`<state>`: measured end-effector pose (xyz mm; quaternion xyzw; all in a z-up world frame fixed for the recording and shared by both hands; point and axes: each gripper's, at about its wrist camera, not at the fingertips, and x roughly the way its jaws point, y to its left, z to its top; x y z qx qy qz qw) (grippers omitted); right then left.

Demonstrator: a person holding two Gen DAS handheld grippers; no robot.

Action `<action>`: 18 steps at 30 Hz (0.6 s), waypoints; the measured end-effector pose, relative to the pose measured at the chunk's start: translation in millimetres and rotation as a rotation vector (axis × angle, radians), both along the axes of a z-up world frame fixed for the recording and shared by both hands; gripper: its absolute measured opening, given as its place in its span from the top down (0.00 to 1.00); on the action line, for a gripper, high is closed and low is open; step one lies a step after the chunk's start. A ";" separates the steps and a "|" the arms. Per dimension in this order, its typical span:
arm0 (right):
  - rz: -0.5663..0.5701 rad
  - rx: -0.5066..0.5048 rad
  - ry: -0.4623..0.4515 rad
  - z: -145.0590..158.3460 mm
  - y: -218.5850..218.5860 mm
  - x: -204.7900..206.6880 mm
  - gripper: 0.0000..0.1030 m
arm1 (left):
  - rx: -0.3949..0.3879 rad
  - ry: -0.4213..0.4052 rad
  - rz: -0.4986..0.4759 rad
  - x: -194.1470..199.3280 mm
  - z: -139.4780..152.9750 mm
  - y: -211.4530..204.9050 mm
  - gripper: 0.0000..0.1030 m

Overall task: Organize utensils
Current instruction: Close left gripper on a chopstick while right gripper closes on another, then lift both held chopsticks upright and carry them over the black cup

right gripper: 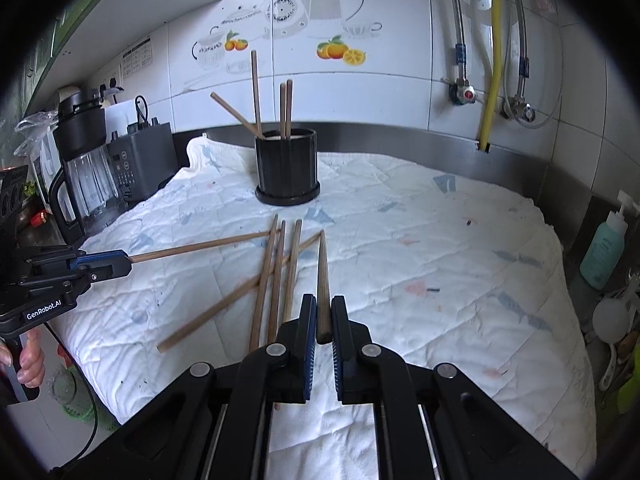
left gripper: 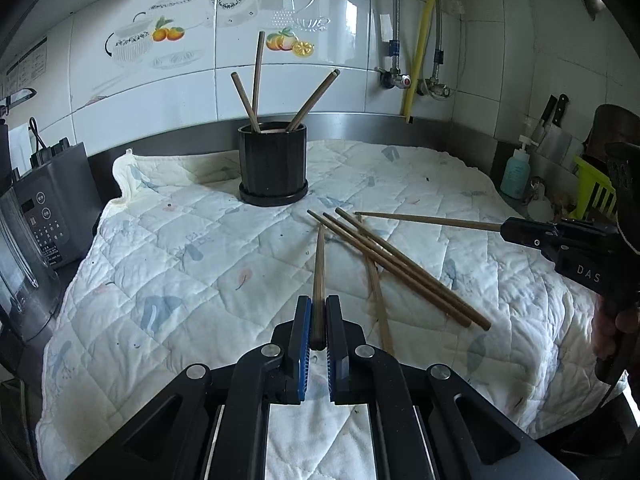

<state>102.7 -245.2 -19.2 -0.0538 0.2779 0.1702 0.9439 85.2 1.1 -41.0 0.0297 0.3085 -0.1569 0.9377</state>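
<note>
Wooden chopsticks were the business of the moment. The left gripper (left gripper: 319, 322) was clamped on one chopstick (left gripper: 319, 276) by its thick end, the thin tip aimed toward twelve o'clock, up the quilted white cloth (left gripper: 200, 280) toward the black holder (left gripper: 273, 164). In the right wrist view that same gripper (right gripper: 120, 262) came in from nine o'clock, its stick (right gripper: 200, 246) reaching across to the loose pile.

The right gripper (right gripper: 324, 320) was likewise closed on a chopstick (right gripper: 322, 280), gripping its blunt end with the taper pointing to twelve o'clock. From the left camera it showed at three o'clock (left gripper: 508, 230), its stick (left gripper: 424, 220) stretched toward nine o'clock, tip near the pile.

Between the two grippers lay the loose chopsticks (right gripper: 276, 280) on the cloth, three roughly side by side and a paler one crossing beneath them at a slant. Whether either held stick's tip touched the pile, I could not tell.

The holder (right gripper: 286, 168) stood upright on its saucer at twelve o'clock, near the back of the cloth, with four chopsticks (right gripper: 256, 92) leaning inside it. A blender (right gripper: 82, 176) stood off the cloth at nine o'clock, a teal soap bottle (right gripper: 604, 248) at three.
</note>
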 end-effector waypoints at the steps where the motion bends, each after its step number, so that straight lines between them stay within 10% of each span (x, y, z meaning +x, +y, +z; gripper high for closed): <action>1: 0.000 0.001 -0.001 1.7 -0.2 0.9 0.91 | 0.000 -0.008 -0.001 1.0 3.8 0.4 0.94; 18: 0.017 -0.006 -0.050 44.7 8.3 24.4 0.91 | -0.066 -0.069 -0.001 31.4 48.4 9.4 0.94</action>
